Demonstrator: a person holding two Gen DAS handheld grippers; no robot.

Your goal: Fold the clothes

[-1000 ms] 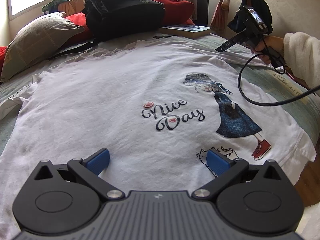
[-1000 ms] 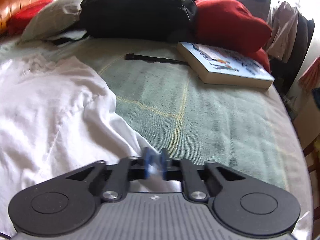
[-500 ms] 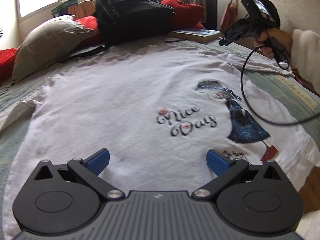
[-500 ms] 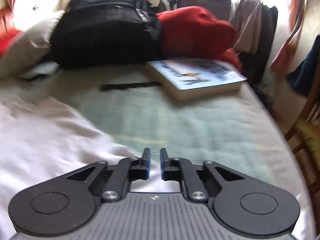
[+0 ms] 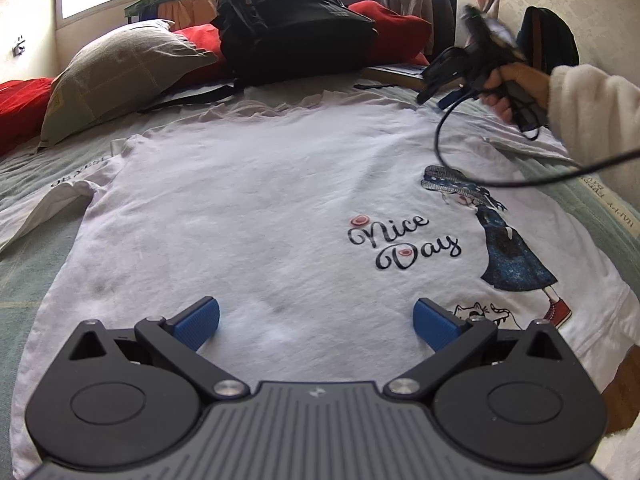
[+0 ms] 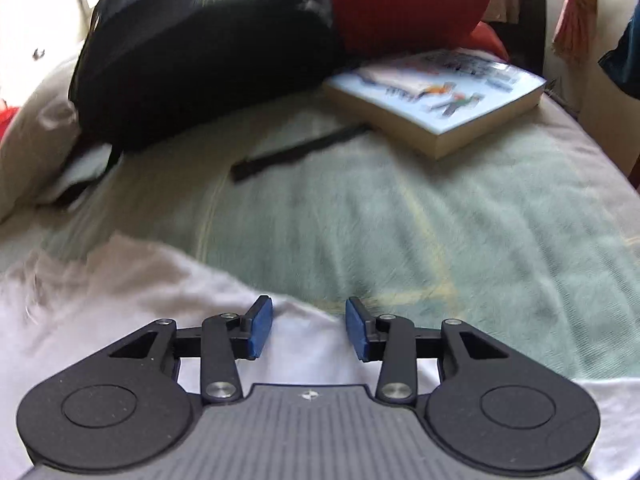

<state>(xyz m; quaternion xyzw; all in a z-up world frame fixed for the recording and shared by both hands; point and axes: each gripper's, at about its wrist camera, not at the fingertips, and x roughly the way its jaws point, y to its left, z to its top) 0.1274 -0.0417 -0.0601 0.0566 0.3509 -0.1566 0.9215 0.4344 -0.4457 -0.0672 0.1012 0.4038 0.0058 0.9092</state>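
Both grippers are black with blue ribbed pads point(image 5: 200, 322), silver screws and a grey ribbed body; the person wears a fluffy cream sleeve point(image 5: 592, 120).

- Your white T-shirt point(image 5: 256, 216) lay spread flat, print up, across the frame's middle.
- Its "Nice Day" lettering and girl-and-cat picture sat at right, one sleeve reaching the left edge.

Soft cloth, matt plastic
White cotton-like T-shirt point(image 5: 248, 208) lies creased on a woven green blanket point(image 6: 400, 224); glossy paper book cover point(image 6: 440, 84).
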